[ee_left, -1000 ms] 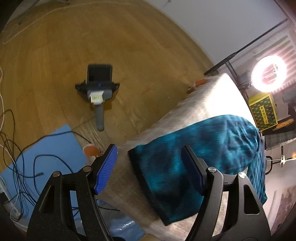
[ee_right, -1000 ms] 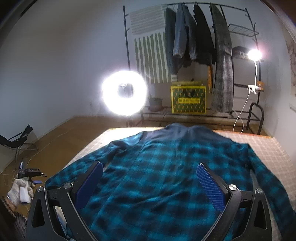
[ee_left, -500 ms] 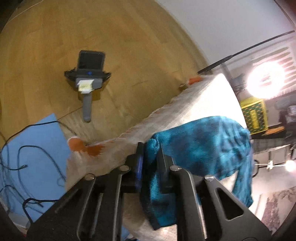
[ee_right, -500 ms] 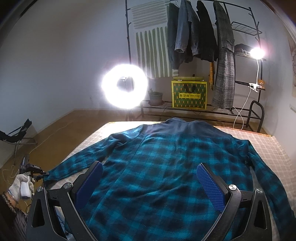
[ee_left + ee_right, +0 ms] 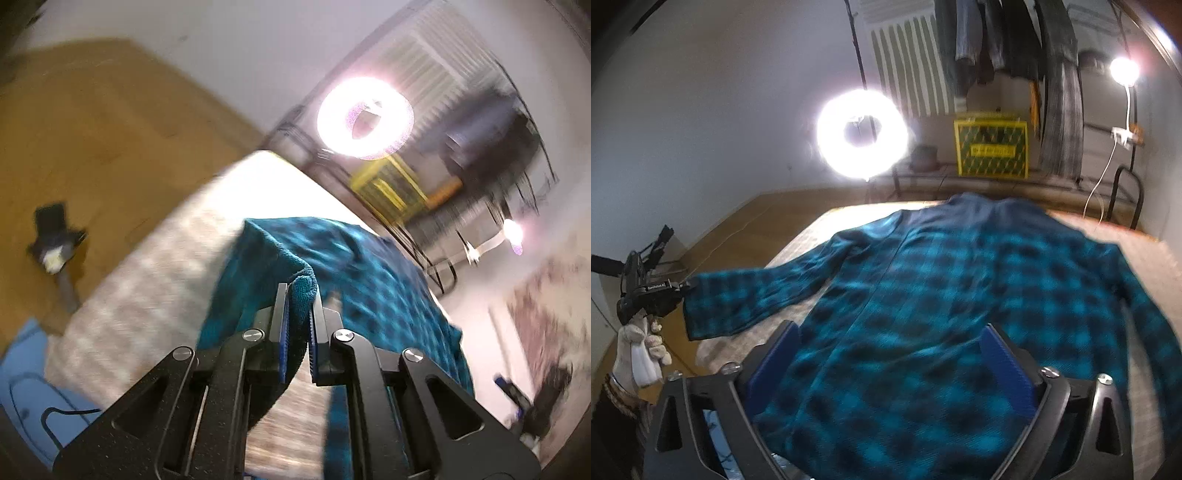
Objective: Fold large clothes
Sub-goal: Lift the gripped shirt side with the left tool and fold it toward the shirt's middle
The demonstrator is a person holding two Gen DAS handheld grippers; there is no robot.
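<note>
Plaid shirt (image 5: 923, 302) lies back up on the bed (image 5: 1152, 266), its left sleeve cuff pinched in my tongs.

At the far left my gloved hand (image 5: 635, 354) carries the left gripper (image 5: 298, 295), clamped tight on the sleeve cuff (image 5: 301, 286) and holding it above the bed's edge. To the right, my right gripper (image 5: 890, 354) sits over the shirt's lower back, jaws wide and easing inward, cloth lying between them but unpressed.
</note>
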